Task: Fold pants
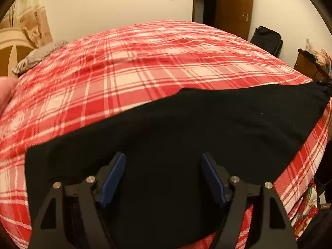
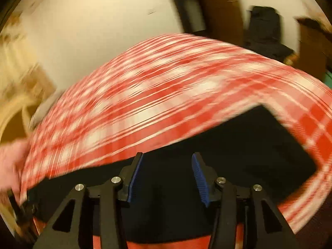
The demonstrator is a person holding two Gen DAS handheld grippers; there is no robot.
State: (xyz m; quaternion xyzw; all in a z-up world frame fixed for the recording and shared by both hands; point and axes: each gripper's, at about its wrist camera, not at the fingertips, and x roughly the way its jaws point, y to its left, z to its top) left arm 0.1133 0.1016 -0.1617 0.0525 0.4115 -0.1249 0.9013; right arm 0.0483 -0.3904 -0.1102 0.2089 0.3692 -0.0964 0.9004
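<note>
The black, flat-lying cloth pants (image 1: pixel 186 128) stretch across the red-and-white plaid bed cover (image 1: pixel 128 66). The left claw (image 1: pixel 162 174) and right claw (image 2: pixel 167 174) hover spread above them, gripping nothing. A fold looks due; next, each must pinch an edge.

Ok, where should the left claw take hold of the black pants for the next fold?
Take the black pants at the near-left corner, coming in from the left edge. The cloth lies flat on the plaid bedspread and its edge is exposed there. The open left claw hangs over mid-cloth, where there is no edge to pinch.
</note>
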